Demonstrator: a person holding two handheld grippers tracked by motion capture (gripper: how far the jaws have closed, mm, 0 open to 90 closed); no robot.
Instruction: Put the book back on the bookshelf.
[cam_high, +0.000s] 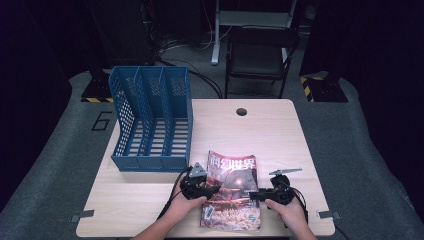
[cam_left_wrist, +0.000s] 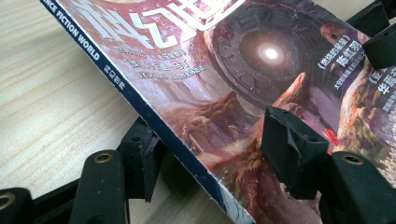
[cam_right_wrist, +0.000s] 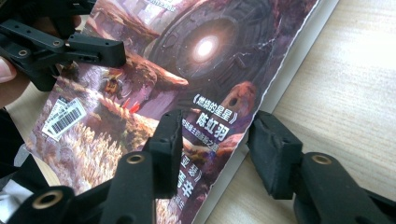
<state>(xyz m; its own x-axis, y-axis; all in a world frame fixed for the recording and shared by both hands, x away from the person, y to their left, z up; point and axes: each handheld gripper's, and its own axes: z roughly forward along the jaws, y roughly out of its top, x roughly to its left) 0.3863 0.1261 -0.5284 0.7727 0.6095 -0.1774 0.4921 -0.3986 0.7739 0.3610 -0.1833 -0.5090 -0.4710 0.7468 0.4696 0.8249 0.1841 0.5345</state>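
Note:
A magazine (cam_high: 232, 190) with a reddish science-fiction cover lies near the table's front edge, between the two hands. My left gripper (cam_high: 212, 189) stands at its spine. In the left gripper view (cam_left_wrist: 210, 140) one jaw sits under and beside the dark spine and the other rests over the cover (cam_left_wrist: 210, 70), a wide gap between them. My right gripper (cam_high: 253, 194) straddles the opposite long edge. In the right gripper view (cam_right_wrist: 217, 135) one jaw is over the cover (cam_right_wrist: 187, 56) and the other is beside the page edge above the wood, apart from it. The left gripper (cam_right_wrist: 70, 46) also shows there at upper left.
A blue three-slot file rack (cam_high: 150, 120) stands at the table's back left, its open side facing the person. The light wooden table (cam_high: 270, 135) has a cable hole (cam_high: 241, 111) at the back. A dark chair (cam_high: 260, 55) stands beyond the table.

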